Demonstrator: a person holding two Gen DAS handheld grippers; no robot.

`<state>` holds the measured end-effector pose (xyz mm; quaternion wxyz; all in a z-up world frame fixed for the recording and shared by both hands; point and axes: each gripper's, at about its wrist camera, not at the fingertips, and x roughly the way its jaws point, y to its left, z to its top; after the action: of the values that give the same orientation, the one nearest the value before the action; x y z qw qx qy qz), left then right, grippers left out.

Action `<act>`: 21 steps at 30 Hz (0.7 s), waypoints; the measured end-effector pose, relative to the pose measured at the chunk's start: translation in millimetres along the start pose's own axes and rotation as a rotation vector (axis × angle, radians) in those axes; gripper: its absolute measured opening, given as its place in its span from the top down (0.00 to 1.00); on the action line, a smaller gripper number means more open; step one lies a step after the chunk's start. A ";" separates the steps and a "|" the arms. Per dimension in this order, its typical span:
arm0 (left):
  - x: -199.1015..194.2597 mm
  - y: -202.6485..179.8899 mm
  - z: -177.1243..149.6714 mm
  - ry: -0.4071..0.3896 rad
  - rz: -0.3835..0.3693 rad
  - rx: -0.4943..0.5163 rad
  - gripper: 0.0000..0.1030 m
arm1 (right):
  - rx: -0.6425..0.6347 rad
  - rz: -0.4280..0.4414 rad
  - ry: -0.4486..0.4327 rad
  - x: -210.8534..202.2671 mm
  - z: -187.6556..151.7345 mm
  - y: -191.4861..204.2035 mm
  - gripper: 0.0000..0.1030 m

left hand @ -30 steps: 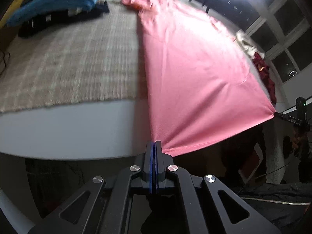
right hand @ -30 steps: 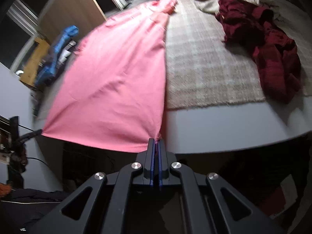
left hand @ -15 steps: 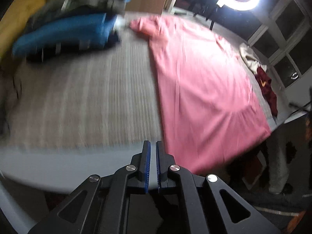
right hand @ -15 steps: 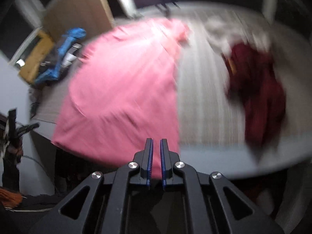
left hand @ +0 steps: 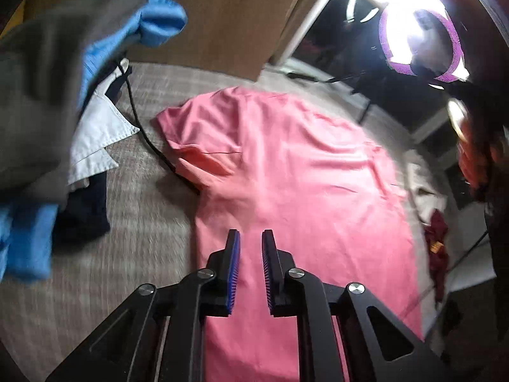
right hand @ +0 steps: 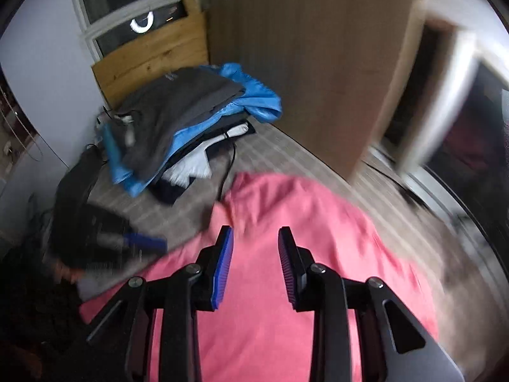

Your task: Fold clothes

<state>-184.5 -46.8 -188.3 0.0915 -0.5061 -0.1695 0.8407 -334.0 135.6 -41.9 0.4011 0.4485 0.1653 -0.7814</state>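
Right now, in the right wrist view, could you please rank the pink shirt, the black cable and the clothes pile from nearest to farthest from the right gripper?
1. Pink shirt: directly under and ahead of the open right gripper.
2. Black cable: ahead, slightly left, on the plaid cover beyond the shirt's edge.
3. Clothes pile: farthest, upper left, by the wooden board.

Dim, motion-blurred fisheye views, edges warped, harsh glare from ring light (left hand: 420, 31) upper right.
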 end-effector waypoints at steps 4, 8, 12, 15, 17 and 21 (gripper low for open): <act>33.4 17.6 11.4 0.029 0.044 -0.050 0.86 | -0.040 0.072 0.071 100.4 38.4 -14.4 0.72; 41.2 41.2 13.6 0.013 0.047 -0.110 0.86 | -0.168 0.090 0.165 173.8 50.3 -7.8 0.71; 47.4 47.4 16.2 0.007 0.054 -0.110 0.86 | -0.253 0.150 0.191 202.6 53.9 -0.9 0.66; 53.4 47.5 19.1 0.010 0.061 -0.095 0.86 | -0.286 0.211 0.181 207.2 56.7 0.7 0.58; 53.7 49.2 19.8 0.005 0.053 -0.102 0.86 | -0.300 0.233 0.191 210.6 56.7 1.3 0.57; 54.5 47.3 19.4 0.006 0.061 -0.097 0.86 | -0.326 0.277 0.220 218.5 49.7 7.0 0.57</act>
<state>-226.4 -76.6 -242.5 0.0419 -0.5175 -0.1943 0.8323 -417.2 -4.0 -196.3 0.5512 0.4786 0.2691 -0.6283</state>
